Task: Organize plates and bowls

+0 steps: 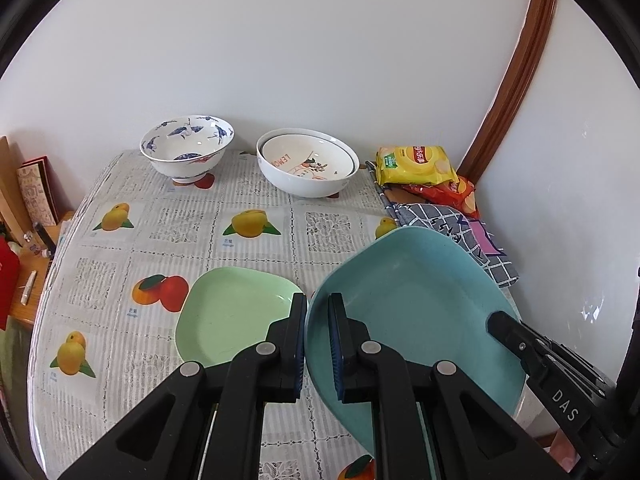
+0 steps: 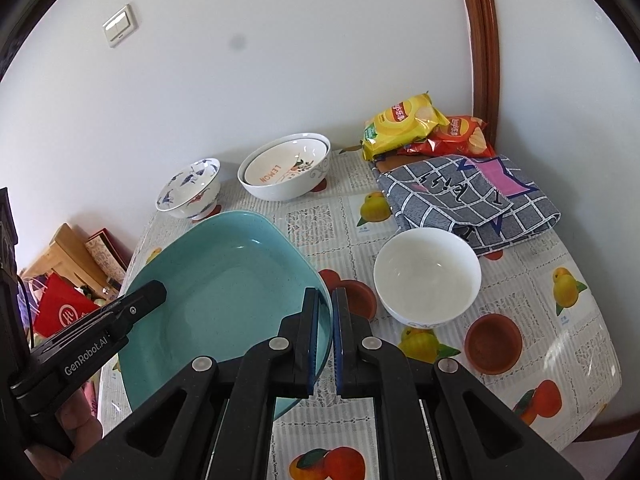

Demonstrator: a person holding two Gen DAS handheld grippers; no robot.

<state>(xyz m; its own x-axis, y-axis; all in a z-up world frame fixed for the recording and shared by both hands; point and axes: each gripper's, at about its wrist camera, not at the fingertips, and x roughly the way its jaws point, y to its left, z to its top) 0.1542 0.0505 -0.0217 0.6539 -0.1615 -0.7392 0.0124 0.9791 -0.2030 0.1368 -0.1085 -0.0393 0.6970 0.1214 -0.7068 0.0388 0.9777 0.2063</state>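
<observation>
Both grippers hold a teal plate [image 1: 416, 300] above the table. My left gripper [image 1: 318, 312] is shut on its left rim. My right gripper [image 2: 326, 308] is shut on its right rim; the teal plate [image 2: 232, 276] fills the left of the right wrist view. A light green plate [image 1: 232, 312] lies flat on the table, left of the teal one. A blue-patterned bowl [image 1: 187, 146] and a white "LEMON" bowl [image 1: 307, 162] with a second bowl nested in it stand at the back. A plain white bowl [image 2: 427, 276] stands right of my right gripper.
Yellow and red chip bags [image 2: 404, 124] and a folded checked cloth [image 2: 468, 196] lie at the back right. The fruit-print tablecloth [image 1: 160, 232] covers the table. A wall is behind. Boxes and clutter [image 1: 24, 200] sit off the left edge.
</observation>
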